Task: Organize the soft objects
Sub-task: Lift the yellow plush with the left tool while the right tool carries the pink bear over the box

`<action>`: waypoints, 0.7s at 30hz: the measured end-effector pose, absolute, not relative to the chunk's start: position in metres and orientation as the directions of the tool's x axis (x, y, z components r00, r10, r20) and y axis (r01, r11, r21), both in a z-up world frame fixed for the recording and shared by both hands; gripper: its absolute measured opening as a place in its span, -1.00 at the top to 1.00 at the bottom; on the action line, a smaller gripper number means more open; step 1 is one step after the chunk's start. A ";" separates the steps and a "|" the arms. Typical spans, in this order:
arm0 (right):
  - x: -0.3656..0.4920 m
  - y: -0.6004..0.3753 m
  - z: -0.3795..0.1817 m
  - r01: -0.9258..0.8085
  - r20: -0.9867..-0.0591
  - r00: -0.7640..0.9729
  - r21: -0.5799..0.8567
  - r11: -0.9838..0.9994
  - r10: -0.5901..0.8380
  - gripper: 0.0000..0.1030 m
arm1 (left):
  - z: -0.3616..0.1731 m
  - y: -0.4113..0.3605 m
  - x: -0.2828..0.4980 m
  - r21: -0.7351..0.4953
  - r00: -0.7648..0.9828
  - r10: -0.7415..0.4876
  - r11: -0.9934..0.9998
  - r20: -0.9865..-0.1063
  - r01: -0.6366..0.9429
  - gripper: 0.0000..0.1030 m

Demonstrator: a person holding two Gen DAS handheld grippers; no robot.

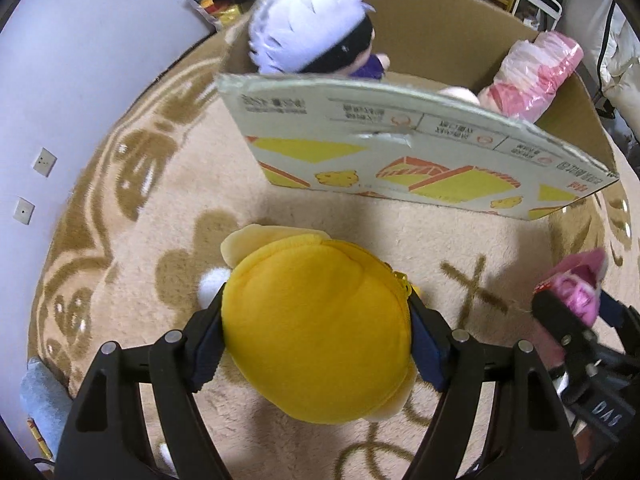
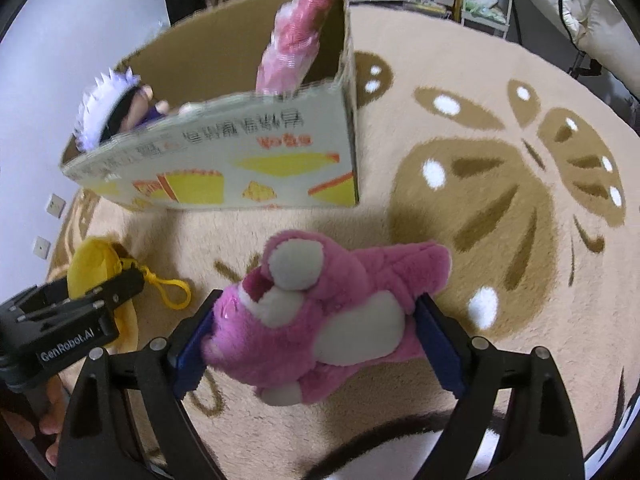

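Left gripper (image 1: 316, 344) nearest the lens, jaws pressed against both sides of a yellow plush pouch (image 1: 316, 332), the pouch bulging between the blue pads (image 1: 208, 354) and held above the beige rug (image 1: 168, 208). Yellow clip loop (image 2: 172, 292) dangling from the pouch in the right wrist view. Further right, right gripper (image 2: 316, 340) clamped on a pink plush bear (image 2: 320, 312), pads squeezing its flanks. Beyond both, an open cardboard box (image 1: 400, 152) standing on the rug, a white-haired doll (image 1: 308, 36) at its left end, a pink bagged bundle (image 1: 532, 72) leaning at its right end.
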State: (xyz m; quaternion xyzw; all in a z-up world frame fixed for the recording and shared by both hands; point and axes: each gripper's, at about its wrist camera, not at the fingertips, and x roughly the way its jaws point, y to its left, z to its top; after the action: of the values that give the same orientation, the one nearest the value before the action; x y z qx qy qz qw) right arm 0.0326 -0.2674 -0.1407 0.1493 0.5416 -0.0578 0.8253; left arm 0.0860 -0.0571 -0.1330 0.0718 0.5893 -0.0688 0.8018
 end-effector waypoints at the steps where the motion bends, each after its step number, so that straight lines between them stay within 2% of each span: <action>1: 0.030 -0.269 -0.135 0.258 -0.902 0.427 0.191 0.947 0.066 -0.83 | -0.123 -0.061 0.085 0.038 0.306 -0.023 0.981 -0.952 0.192 -0.50; 6: 0.021 -0.272 -0.107 0.243 -0.851 0.522 0.209 0.947 0.054 -0.83 | -0.103 -0.062 0.061 0.049 0.361 -0.020 0.982 -0.932 0.181 -0.50; 14: 0.019 -0.273 -0.068 0.187 -0.742 0.669 0.231 0.955 0.048 -0.83 | -0.063 -0.070 0.068 0.072 0.469 -0.011 0.985 -0.883 0.159 -0.50; 21: 0.020 -0.265 -0.052 0.165 -0.650 0.759 0.245 0.955 0.035 -0.83 | -0.043 -0.057 0.076 0.083 0.589 -0.002 0.990 -0.808 0.116 -0.50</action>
State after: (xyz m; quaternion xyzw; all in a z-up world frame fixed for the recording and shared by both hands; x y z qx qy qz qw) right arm 0.0195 -0.2653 -0.0516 0.1453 0.3454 -0.0351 0.9265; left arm 0.0764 -0.0567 -0.0430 0.0634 0.4522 -0.0332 0.8890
